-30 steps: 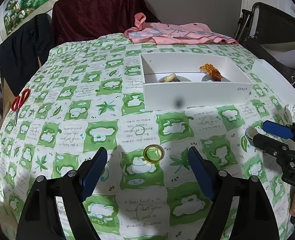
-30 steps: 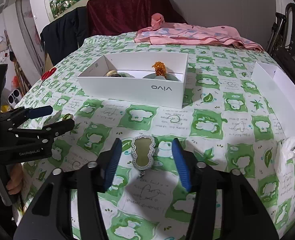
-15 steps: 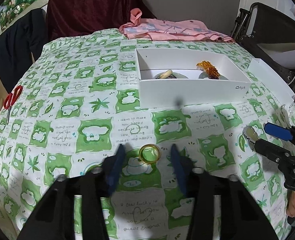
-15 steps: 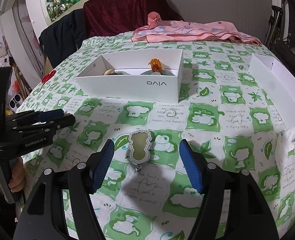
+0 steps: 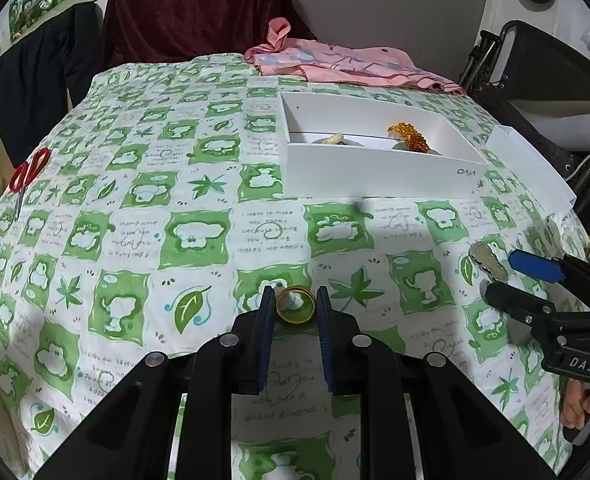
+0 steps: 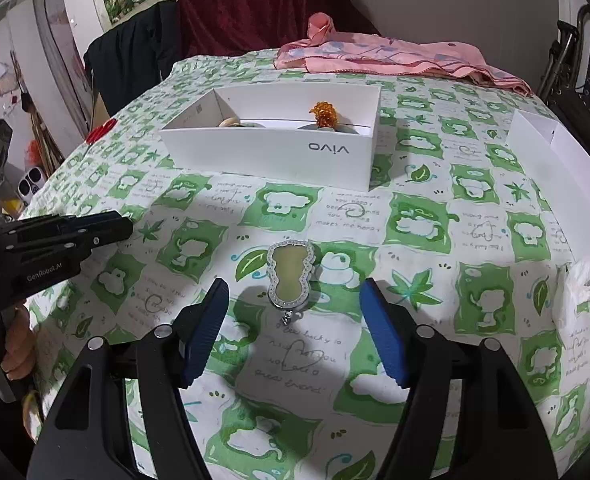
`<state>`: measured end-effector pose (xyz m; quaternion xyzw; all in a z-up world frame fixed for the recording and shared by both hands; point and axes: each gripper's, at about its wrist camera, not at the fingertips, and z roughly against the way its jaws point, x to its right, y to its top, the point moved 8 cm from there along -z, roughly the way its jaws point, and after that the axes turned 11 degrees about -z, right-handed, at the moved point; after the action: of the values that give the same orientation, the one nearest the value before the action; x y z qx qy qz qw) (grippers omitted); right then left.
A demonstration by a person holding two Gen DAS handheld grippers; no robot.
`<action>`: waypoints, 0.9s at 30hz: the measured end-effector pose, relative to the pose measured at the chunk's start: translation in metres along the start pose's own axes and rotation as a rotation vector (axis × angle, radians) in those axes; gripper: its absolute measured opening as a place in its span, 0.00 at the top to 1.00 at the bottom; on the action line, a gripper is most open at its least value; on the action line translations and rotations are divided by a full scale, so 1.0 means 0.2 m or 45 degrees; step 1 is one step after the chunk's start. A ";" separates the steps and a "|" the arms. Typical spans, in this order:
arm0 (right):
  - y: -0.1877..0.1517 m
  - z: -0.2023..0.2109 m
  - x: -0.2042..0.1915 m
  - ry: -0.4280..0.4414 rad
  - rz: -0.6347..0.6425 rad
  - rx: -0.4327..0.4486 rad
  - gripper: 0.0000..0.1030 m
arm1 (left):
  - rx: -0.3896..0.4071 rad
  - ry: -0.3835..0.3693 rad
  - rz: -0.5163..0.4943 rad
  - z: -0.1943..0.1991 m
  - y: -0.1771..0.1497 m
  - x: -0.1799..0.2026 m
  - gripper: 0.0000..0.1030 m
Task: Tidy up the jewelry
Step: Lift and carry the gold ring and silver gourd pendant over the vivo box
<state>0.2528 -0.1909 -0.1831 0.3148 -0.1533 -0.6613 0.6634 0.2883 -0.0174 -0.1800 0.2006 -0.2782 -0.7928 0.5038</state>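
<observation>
The left gripper [image 5: 295,312] is closing its jaws around the gold ring [image 5: 296,305]; a second ago those jaws were standing wide with the ring lying loose between them on the tabletop [image 5: 135,208], and now the blue pads are sitting against both sides of the band. The ring is still resting on the green-and-white cloth, not yet lifted. In my judgement the pick of the ring is nearly secured, and carrying it to the white box [image 5: 375,176] is the likely step outstanding.

The right gripper [image 6: 295,332] is holding its jaws moderately wide, somewhat wider than a second ago, and is gripping nothing. The silver-rimmed gourd-shaped pendant [image 6: 289,274] is lying on the cloth just ahead of its fingertips, untouched.

The box is already containing an amber bead bracelet [image 6: 324,115] and a pale piece [image 6: 229,122].

Legible writing: "vivo" on the box front [image 6: 329,148], printed upside down; "GenRobot.AI" on the left gripper body; "DAS" on the right gripper body; cloth print reading "makes me happy".
</observation>
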 end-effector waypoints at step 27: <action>-0.02 -0.02 -0.11 0.008 0.138 -0.012 0.77 | 0.027 -0.020 -0.022 0.03 -0.02 0.06 0.80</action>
<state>0.2507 -0.1686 -0.1827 0.3051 -0.1649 -0.6240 0.7002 0.2772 -0.0258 -0.1786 0.2020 -0.2887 -0.7958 0.4925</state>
